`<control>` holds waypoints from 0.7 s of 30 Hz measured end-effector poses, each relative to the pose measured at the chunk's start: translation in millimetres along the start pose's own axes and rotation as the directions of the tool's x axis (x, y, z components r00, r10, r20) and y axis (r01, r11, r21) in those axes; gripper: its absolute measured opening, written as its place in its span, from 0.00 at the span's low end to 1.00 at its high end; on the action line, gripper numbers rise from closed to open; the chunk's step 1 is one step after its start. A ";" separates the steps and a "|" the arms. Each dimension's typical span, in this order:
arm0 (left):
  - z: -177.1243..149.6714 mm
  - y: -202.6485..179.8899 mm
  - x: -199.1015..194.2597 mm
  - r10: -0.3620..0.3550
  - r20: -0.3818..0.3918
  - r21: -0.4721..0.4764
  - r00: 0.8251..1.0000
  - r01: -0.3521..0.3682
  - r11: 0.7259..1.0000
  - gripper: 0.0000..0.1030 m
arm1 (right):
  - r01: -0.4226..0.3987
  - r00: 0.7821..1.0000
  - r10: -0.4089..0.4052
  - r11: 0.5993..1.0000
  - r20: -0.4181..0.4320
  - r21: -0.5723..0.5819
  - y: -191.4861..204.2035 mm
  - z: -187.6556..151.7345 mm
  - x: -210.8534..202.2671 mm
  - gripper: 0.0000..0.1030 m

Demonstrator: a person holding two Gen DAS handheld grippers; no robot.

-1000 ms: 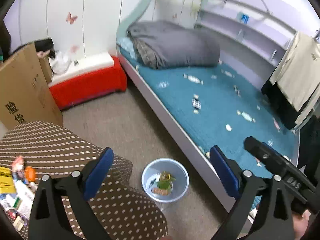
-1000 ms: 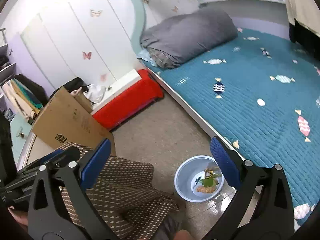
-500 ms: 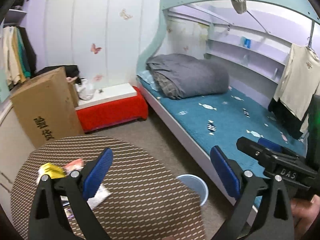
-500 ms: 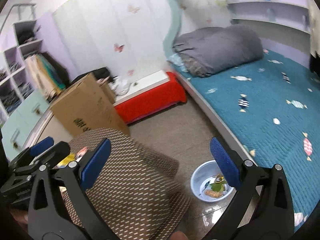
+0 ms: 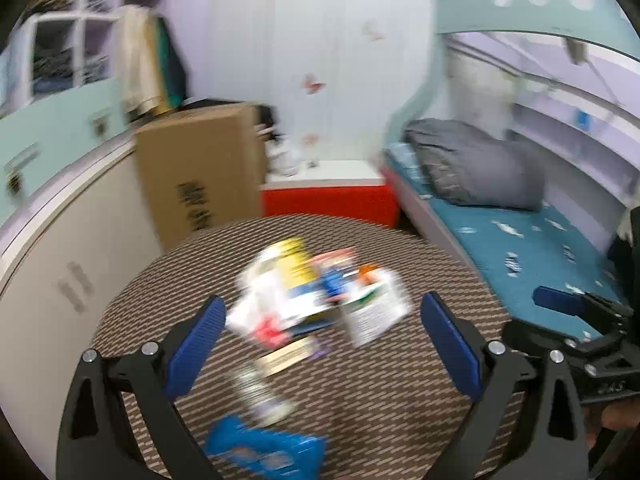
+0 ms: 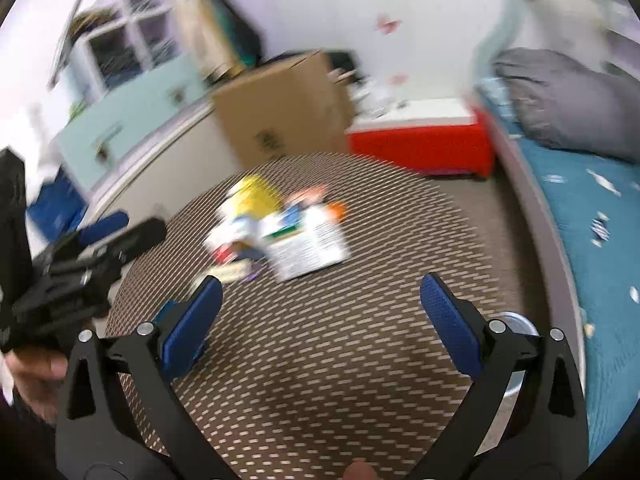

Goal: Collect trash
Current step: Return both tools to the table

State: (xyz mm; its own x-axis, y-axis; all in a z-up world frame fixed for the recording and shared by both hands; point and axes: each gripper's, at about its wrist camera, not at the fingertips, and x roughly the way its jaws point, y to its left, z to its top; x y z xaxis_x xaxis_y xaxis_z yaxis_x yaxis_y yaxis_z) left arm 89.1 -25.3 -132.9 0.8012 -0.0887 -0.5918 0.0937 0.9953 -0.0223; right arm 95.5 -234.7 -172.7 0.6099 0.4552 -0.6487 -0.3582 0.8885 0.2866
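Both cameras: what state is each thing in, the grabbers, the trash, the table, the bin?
left gripper: open, holding nothing.
right gripper: open, holding nothing.
trash pile: heaped on the table, blurred.
round table: covered with a patterned cloth.
bin: on the floor, mostly hidden.

A: From where does the left wrist view look?
B: From above the near edge of the round table (image 5: 400, 380), facing the wall, along its spread tongs (image 5: 324, 344).

A: And the right wrist view?
B: Beside it, slightly rightward. Both share the blurred trash pile (image 5: 316, 292) (image 6: 280, 236), cardboard box (image 5: 200, 176) (image 6: 284, 108) and bed (image 5: 540, 248) (image 6: 592, 216).
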 end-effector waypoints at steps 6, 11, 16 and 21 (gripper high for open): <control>-33.1 80.1 -9.5 0.128 -0.050 -0.093 0.991 -0.132 0.987 0.93 | -0.117 0.983 0.091 0.981 -0.160 -0.157 60.8 -20.3 62.6 0.94; -55.4 112.8 -17.8 0.182 -0.077 -0.132 0.980 -0.191 0.973 0.93 | -0.204 0.957 0.136 0.942 -0.255 -0.265 104.1 -35.6 96.9 0.94; -70.3 133.2 -23.1 0.223 -0.099 -0.172 0.970 -0.237 0.956 0.93 | -0.242 0.946 0.141 0.906 -0.291 -0.347 131.9 -38.6 117.4 0.88; -86.1 154.2 -24.2 0.249 -0.139 -0.215 0.958 -0.275 0.937 0.93 | -0.251 0.946 0.122 0.859 -0.299 -0.447 156.9 -40.8 135.6 0.64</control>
State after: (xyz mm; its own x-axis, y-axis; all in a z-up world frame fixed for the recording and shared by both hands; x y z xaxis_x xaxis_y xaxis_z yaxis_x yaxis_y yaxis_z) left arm 33.3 133.6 -191.4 0.7088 0.1684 -0.6850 -0.2598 0.9652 -0.0315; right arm 93.1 -35.9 -244.4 0.3224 0.5216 -0.7900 -0.7767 0.6228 0.0942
